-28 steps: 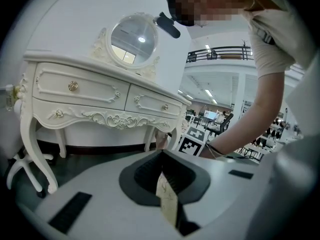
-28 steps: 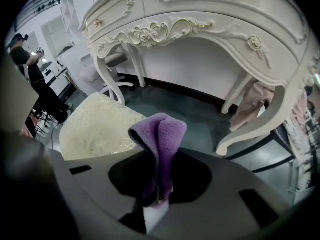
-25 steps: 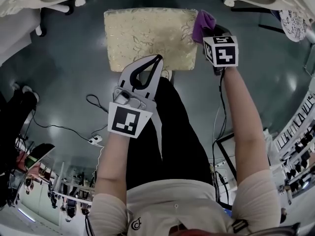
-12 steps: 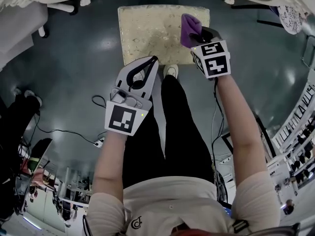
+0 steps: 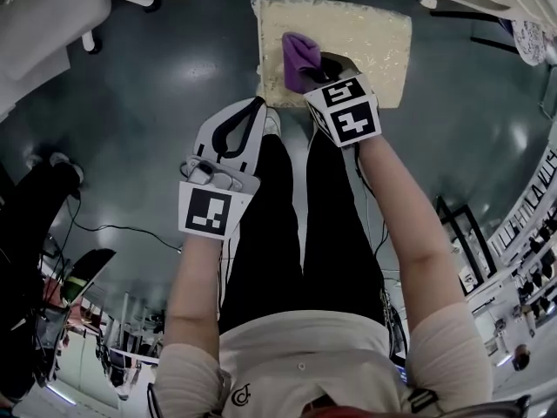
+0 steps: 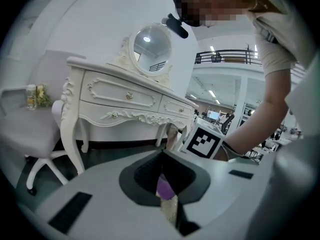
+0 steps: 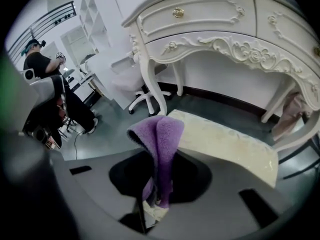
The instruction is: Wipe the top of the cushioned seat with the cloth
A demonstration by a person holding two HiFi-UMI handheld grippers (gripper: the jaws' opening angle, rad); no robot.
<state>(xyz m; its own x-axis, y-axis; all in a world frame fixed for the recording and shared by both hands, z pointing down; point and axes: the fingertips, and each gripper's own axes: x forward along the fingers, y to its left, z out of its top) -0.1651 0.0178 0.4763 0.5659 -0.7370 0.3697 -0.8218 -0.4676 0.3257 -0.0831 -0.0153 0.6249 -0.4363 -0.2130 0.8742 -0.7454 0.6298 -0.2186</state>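
Head view looks steeply down on the cushioned seat point(image 5: 374, 33) from high above; left gripper view and right gripper view sit low beside it, sharing the far dresser point(image 6: 125, 96).

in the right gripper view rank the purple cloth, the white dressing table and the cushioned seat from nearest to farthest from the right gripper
1. purple cloth: clamped in the right gripper itself, sticking up between its jaws.
2. cushioned seat: just beyond the jaws, ahead and to the right.
3. white dressing table: behind the seat, filling the upper right.
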